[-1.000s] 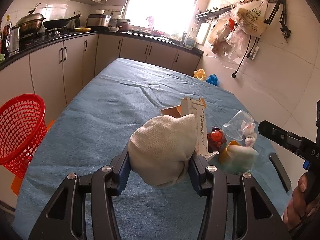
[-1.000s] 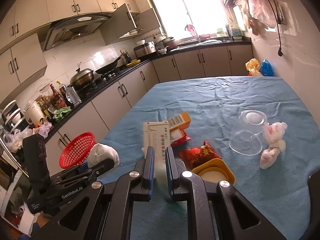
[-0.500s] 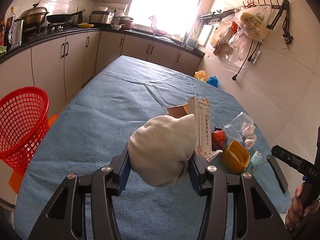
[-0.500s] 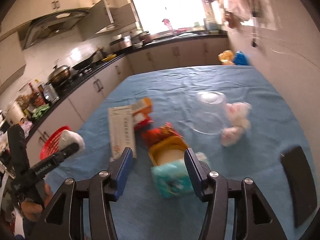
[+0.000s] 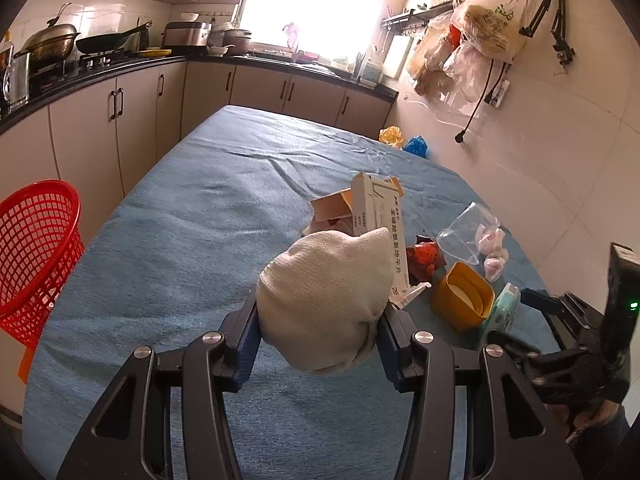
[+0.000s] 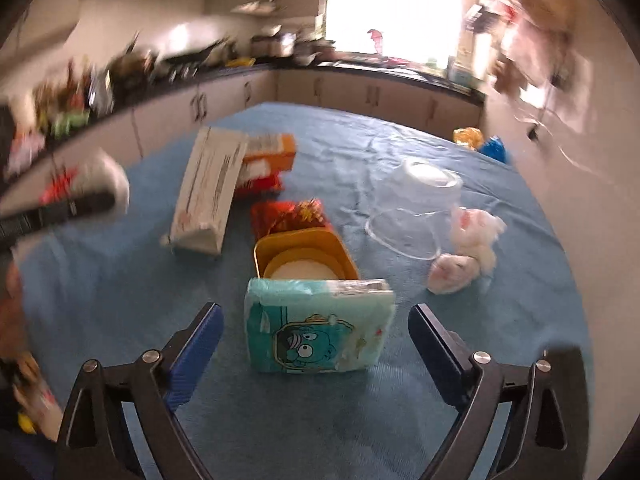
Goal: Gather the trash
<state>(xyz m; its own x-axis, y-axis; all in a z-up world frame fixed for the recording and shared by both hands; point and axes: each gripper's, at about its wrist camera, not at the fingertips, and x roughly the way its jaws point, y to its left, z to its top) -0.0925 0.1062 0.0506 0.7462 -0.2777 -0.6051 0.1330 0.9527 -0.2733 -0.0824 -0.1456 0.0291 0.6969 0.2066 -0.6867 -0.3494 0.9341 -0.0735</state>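
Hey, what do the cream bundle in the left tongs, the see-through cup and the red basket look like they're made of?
Cream bundle: looks like knitted fabric, matte; fine ribbed weave shows, and it bulges softly between the pads. See-through cup: probably thin clear plastic, glossy; the blue cloth shows through it and its rim is thin. Red basket: likely moulded plastic, with a uniform open grid and a slight sheen.

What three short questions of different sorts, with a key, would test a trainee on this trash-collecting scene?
1. True or false: the left tool is shut on the cream cloth bundle.
2. Which item stands between the right tool's opening jaws? A) teal tissue pack B) clear cup C) white carton
3. Name the colour of the basket beside the table.

Key: 1 true; 2 A; 3 red.
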